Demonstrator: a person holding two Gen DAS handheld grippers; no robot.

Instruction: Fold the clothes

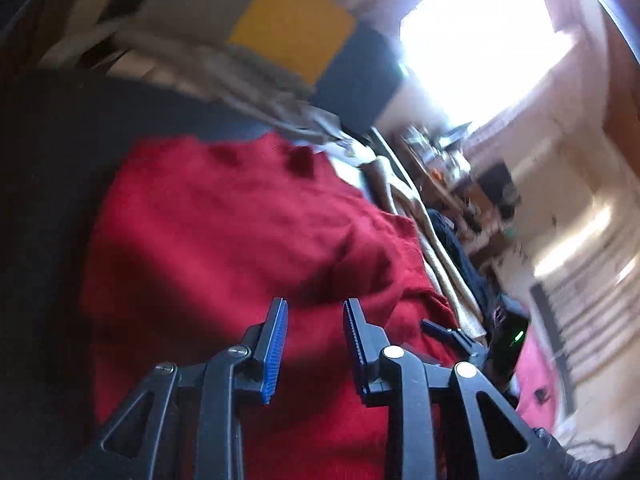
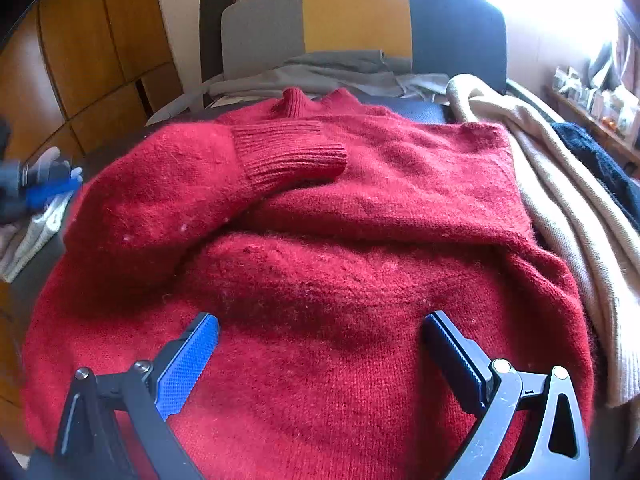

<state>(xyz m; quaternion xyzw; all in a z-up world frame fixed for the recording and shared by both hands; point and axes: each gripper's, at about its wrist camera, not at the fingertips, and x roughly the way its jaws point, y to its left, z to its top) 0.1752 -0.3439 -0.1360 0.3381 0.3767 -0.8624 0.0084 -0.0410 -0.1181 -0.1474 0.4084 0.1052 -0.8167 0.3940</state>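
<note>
Cluttered bed, grey and cream clothes (image 2: 560, 200) beside my red sweater (image 2: 360, 240), one sleeve (image 2: 240, 172) folded across its chest. Both my grippers, left (image 1: 316, 344) and right (image 2: 320, 360), hover with jaws released, gripping nothing. A careless pinch may drag that sleeve loose.

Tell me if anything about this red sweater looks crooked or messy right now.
Mostly tidy. The red sweater lies flat with one sleeve folded across the chest, its ribbed cuff slanting rather than square. A soft ridge bunches across the middle. A cream garment lies loosely heaped beside it. No damage shows.
</note>
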